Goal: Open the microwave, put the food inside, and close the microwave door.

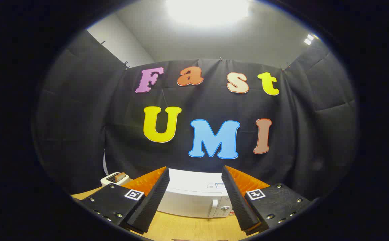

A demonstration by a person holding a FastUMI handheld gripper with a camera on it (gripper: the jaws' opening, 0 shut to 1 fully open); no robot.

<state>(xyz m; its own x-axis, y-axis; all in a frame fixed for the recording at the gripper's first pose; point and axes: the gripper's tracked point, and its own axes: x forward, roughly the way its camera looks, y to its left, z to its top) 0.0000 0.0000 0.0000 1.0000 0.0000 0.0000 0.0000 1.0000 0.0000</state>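
Observation:
A white microwave (194, 195) stands on the wooden table (187, 229), seen from above between and beyond my two fingers. Its door looks shut, with the handle (215, 207) and control panel toward its right side. My gripper (194, 177) is open and raised well above the table, with nothing between its fingers. To the left of the microwave sits a white toaster (114, 178) with a piece of food (120, 176) sticking up from its top.
The booth's black cloth wall (80, 134) hangs close behind the microwave and wraps around both sides. A bright ceiling light (207, 11) shines overhead. Bare wooden tabletop lies in front of the microwave.

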